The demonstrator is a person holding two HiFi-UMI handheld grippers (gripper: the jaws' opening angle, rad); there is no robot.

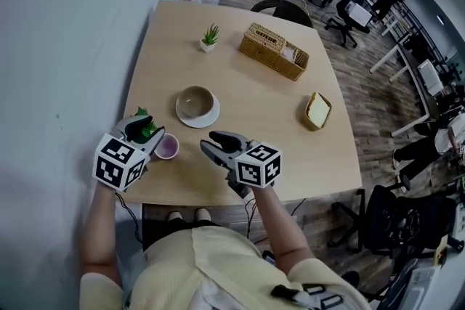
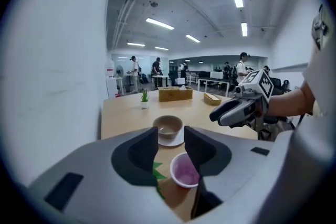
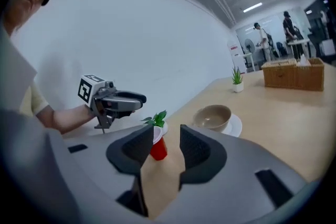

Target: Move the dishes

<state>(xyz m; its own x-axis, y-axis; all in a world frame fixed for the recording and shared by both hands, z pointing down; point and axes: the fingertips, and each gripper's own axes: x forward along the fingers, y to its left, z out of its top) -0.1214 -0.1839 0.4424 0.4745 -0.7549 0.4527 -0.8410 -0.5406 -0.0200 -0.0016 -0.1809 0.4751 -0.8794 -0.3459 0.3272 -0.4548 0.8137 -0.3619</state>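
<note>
Left tongs [image 1: 142, 128] open, raised just beside cup [image 1: 167, 147]; bowl [image 1: 195, 102] beyond.

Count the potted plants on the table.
2. One plant stands at the far end near the wicker basket; the other plant sits at the near left edge beside the cup, partly hidden in the head view.

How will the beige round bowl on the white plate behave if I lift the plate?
The beige round bowl seems to rest loose on the white round plate, so it may slide if the plate tilts. Both look smooth and rigid, probably ceramic: likely slippery to grip and breakable if dropped.
</note>
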